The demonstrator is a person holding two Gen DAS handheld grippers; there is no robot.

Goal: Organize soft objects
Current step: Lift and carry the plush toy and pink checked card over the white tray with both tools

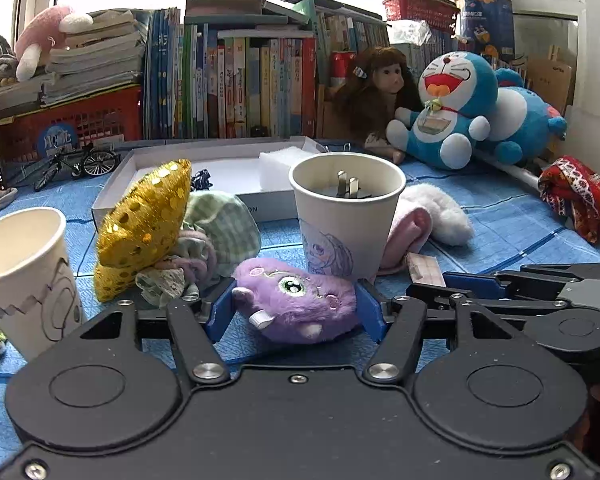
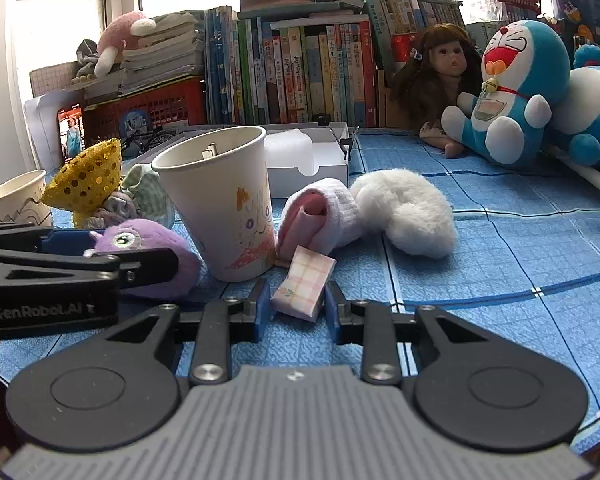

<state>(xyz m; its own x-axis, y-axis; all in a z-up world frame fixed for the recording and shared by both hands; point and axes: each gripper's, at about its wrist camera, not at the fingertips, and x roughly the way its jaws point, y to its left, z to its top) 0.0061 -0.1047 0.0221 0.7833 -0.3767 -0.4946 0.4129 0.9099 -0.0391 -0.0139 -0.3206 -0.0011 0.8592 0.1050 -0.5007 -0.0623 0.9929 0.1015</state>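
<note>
A purple plush toy (image 1: 300, 296) lies on the blue mat between the blue pads of my left gripper (image 1: 296, 308), which touch its two sides. In the right wrist view the same plush (image 2: 140, 240) shows behind that gripper's black finger (image 2: 148, 266). My right gripper (image 2: 296, 308) is closed on the near end of a pink plaid tissue pack (image 2: 304, 280), which rests on the mat. Just beyond it lie a rolled pink-and-white cloth (image 2: 320, 216) and a white fluffy plush (image 2: 408, 212).
A drawn-on paper cup (image 1: 346, 224) holding a plug stands right behind the plush. A gold sequin pillow (image 1: 144, 228) and green checked cloth (image 1: 224, 224) sit left, beside another paper cup (image 1: 24, 272). An open white box (image 1: 204, 168), a doll (image 1: 376, 88), a blue cat plush (image 1: 456, 112) and books are behind.
</note>
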